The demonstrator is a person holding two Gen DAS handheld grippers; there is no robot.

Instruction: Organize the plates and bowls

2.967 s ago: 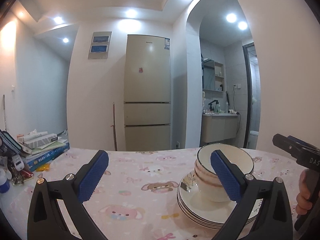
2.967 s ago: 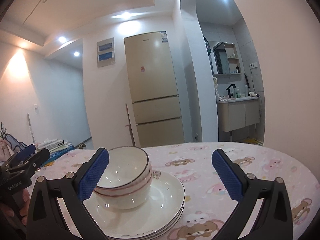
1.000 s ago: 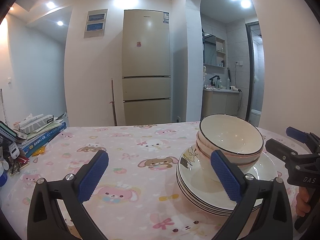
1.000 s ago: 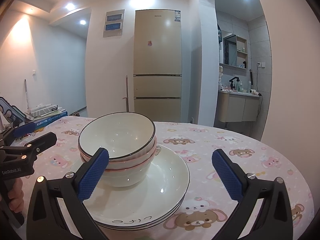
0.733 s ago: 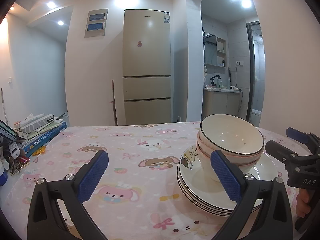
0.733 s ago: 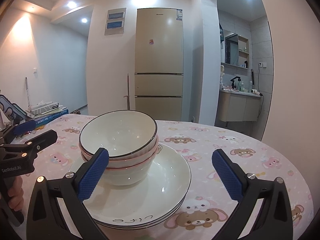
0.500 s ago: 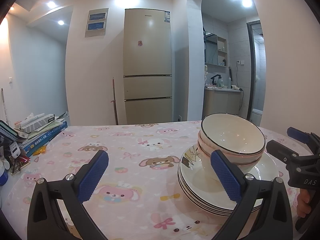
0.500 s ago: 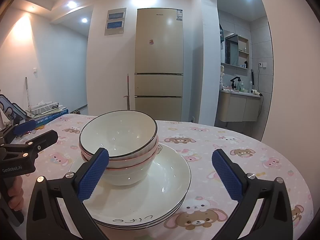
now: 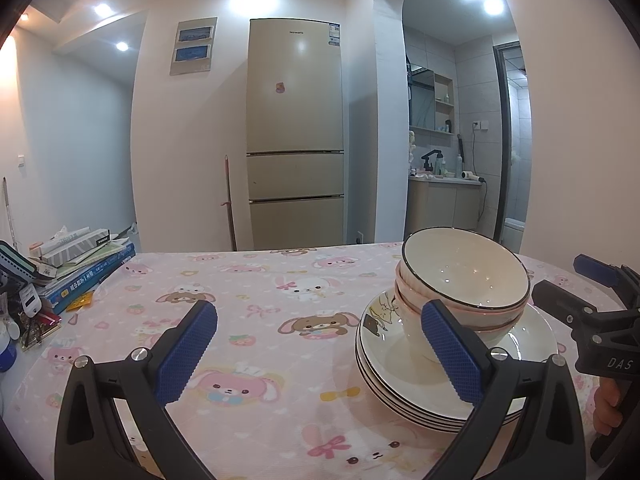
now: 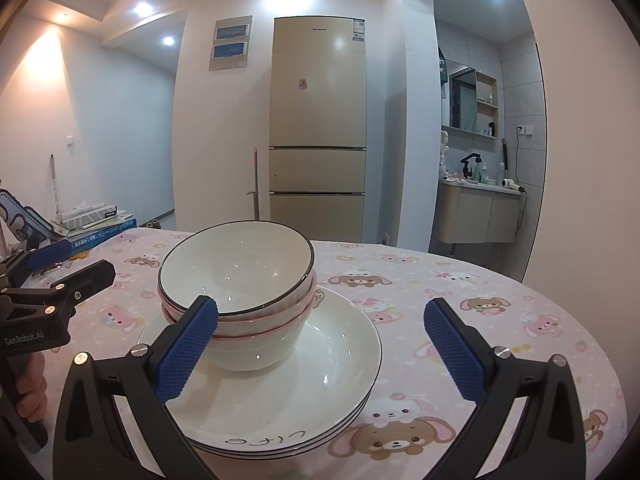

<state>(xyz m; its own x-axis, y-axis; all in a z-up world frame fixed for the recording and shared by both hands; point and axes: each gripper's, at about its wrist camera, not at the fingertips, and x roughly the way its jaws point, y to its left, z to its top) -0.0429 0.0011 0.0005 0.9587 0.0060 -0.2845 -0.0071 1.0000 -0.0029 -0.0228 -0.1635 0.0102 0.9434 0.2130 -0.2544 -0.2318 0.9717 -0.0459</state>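
- Fridge [image 9: 295, 136] stands tall against the back wall, beige.
- Table [image 9: 256, 280] under a pink cartoon-animal cloth, carries everything.
- Stack of plates [image 10: 320, 364] sits on the table; in the left wrist view it lies at right, near the table edge.
- Nested bowls [image 10: 240, 276] rest on the top plate, off-centre, tilted a bit; top bowl is white with a dark rim.
- Books and boxes [image 9: 80, 260] piled at the table's far left edge.
- Left gripper [image 9: 318, 350] jaws wide apart, nothing held; its right finger overlaps the bowls in view, contact can't be told.
- Right gripper [image 10: 320, 348] jaws wide apart, empty, plates and bowls ahead of the gap.
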